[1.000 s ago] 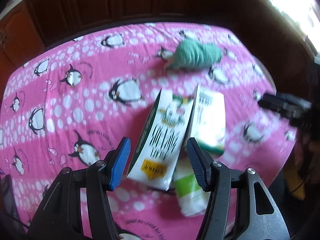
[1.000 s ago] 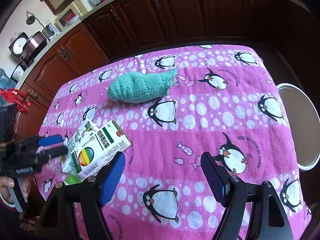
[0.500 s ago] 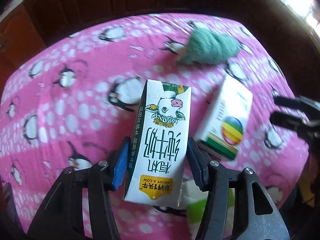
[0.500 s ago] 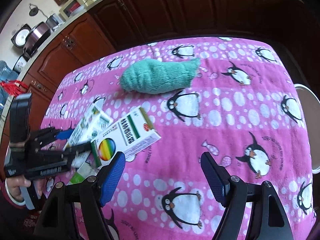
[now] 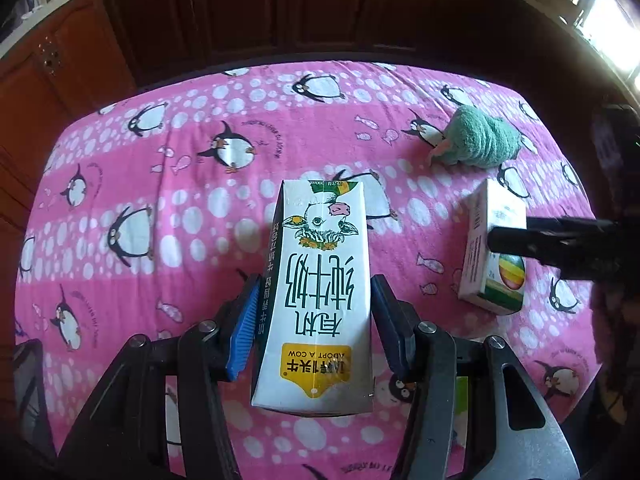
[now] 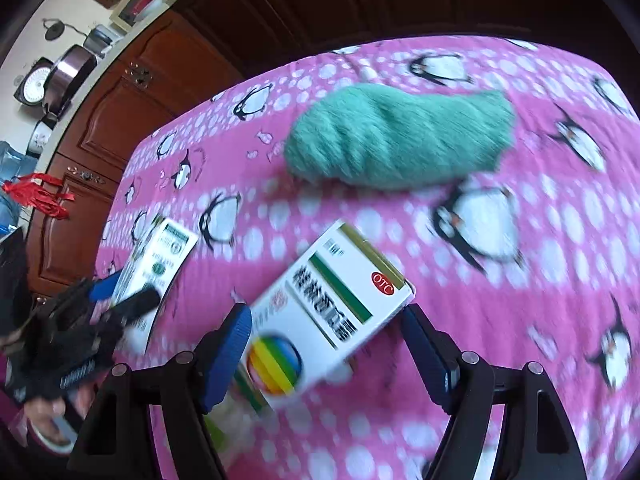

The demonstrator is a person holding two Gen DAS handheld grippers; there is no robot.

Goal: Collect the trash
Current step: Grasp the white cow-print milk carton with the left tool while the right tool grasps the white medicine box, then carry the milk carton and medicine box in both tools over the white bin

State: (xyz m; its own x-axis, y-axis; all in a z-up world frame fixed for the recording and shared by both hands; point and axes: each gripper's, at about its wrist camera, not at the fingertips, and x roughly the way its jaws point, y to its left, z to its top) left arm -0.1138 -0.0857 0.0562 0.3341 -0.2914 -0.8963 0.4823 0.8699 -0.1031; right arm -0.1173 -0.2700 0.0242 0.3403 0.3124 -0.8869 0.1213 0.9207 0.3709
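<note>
A bench [image 5: 120,168] is draped in pink penguin-print cloth, on which a rolled green towel [image 6: 400,136] is laid at the far side; a white milk carton [image 5: 316,300], printed with a cow's face and a yellow label, is clamped between the fingers of the left gripper [image 5: 314,320]; a white medicine box [image 6: 320,320], marked with a rainbow circle and a red OTC stamp, is framed by the spread fingers of the right gripper [image 6: 328,344], whose contact cannot be told.
</note>
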